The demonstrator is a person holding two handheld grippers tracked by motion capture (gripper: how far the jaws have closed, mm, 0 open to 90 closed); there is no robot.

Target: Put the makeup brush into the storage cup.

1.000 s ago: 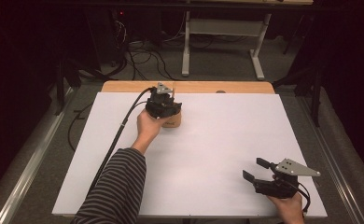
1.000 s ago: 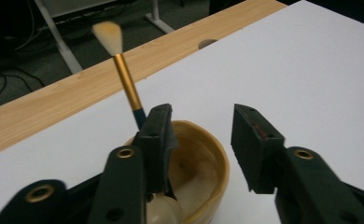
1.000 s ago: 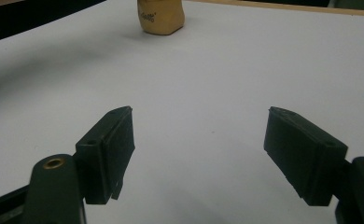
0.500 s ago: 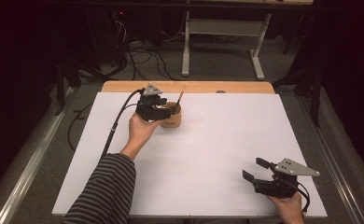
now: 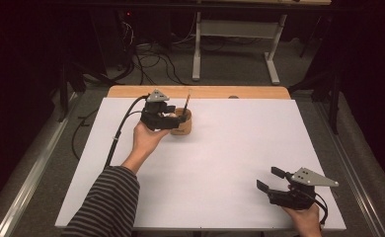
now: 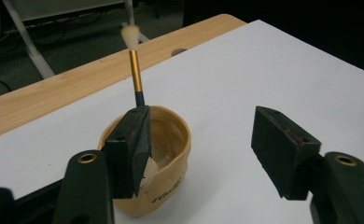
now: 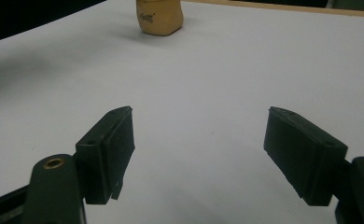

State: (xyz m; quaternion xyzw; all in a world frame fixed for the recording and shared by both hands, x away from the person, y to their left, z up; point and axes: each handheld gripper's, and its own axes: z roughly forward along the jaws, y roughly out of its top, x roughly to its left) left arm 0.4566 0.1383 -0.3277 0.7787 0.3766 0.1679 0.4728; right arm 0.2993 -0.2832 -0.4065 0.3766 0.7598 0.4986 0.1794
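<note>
A brush (image 6: 134, 70) stands tilted in the tan cup (image 6: 168, 154) near the white sheet's (image 5: 230, 148) far edge, the left gripper (image 6: 199, 144), jaws spread, just beside the cup and the right gripper (image 5: 268, 178), jaws likewise spread, well apart from it.

Cup (image 5: 182, 123), tan: 1. Brush (image 6: 135, 70), standing in cup: 1. Grippers: 2. White sheet (image 5: 230, 158) on table: 1.
</note>
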